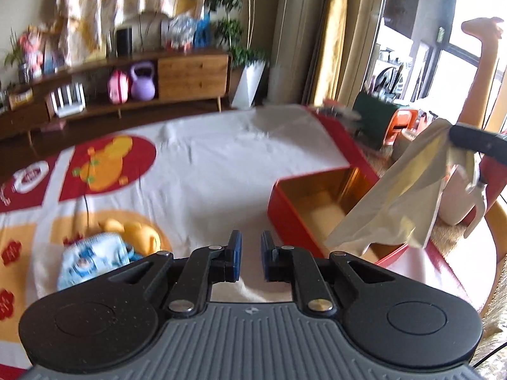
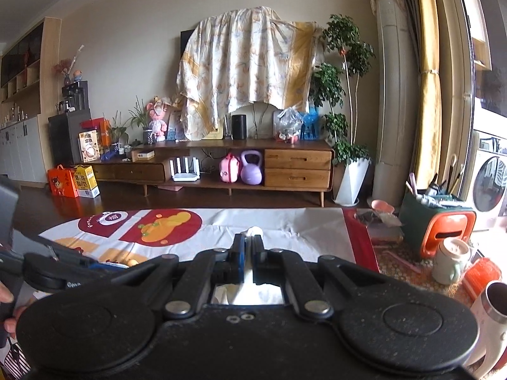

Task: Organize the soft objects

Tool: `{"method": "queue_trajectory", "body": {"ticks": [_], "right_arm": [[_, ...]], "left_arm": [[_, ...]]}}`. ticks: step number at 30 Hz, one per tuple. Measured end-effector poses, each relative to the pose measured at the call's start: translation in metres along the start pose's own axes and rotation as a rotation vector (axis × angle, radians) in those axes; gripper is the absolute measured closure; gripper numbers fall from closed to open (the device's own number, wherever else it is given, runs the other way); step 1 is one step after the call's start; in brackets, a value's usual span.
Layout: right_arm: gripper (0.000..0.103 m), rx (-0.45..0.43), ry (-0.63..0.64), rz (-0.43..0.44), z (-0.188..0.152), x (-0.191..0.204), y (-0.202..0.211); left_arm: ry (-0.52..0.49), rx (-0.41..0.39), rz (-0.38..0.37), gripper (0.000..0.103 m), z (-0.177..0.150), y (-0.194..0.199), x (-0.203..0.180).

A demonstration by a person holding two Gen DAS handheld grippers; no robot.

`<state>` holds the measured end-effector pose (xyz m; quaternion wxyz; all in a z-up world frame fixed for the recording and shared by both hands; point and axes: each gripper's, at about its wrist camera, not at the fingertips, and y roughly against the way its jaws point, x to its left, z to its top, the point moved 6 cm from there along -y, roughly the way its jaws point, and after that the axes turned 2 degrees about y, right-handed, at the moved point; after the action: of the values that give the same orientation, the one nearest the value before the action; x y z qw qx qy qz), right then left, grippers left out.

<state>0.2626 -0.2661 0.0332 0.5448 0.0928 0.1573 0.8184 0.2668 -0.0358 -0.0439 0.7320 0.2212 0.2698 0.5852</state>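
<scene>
A red box [image 1: 286, 218] with a gold inside stands open on the table, right of my left gripper [image 1: 251, 255], which is open and empty above the tablecloth. My right gripper [image 2: 250, 247] is shut on a white cloth [image 2: 253, 231]; in the left wrist view this cloth [image 1: 396, 196] hangs from the right gripper [image 1: 456, 137] over the box's right side. A blue-and-white soft packet [image 1: 92, 259] and a yellow soft toy [image 1: 139, 232] lie on the table left of my left gripper.
The table carries a white, red and orange patterned cloth [image 1: 206, 164]. Cups [image 2: 450, 259], an orange-green bin [image 2: 440, 221] and a white tumbler [image 2: 491, 310] stand at the right. A wooden sideboard [image 2: 221, 161] lines the far wall.
</scene>
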Motion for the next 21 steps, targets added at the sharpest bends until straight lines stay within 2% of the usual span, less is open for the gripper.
{"method": "queue_trajectory", "body": {"ticks": [1,2,4,5,6,10,16,21], "right_arm": [[0.099,0.004,-0.004,0.000,-0.003,-0.001,-0.001],[0.099,0.007,-0.005,-0.001,-0.004,-0.003,-0.002],[0.099,0.014,-0.007,0.000,-0.007,-0.003,-0.004],[0.099,0.017,-0.007,0.000,-0.009,-0.004,-0.006],[0.099,0.020,-0.009,-0.001,-0.011,-0.005,-0.007],[0.099,0.034,-0.018,0.000,-0.017,-0.009,-0.012],[0.099,0.058,-0.026,-0.005,-0.026,-0.015,-0.017],[0.099,0.073,-0.026,-0.008,-0.031,-0.018,-0.018]], "left_arm": [[0.008,0.014,-0.002,0.086,-0.005,-0.005,0.002],[0.014,0.029,-0.002,0.078,-0.008,-0.010,0.004],[0.021,0.060,0.003,0.043,-0.016,-0.022,0.009],[0.017,0.068,0.009,0.006,-0.020,-0.026,0.010],[0.011,0.076,0.010,0.000,-0.024,-0.031,0.010],[-0.017,0.091,0.025,0.000,-0.037,-0.047,0.010],[-0.070,0.204,0.068,0.000,-0.068,-0.088,0.003],[-0.088,0.242,0.087,0.002,-0.087,-0.105,-0.002]]}}
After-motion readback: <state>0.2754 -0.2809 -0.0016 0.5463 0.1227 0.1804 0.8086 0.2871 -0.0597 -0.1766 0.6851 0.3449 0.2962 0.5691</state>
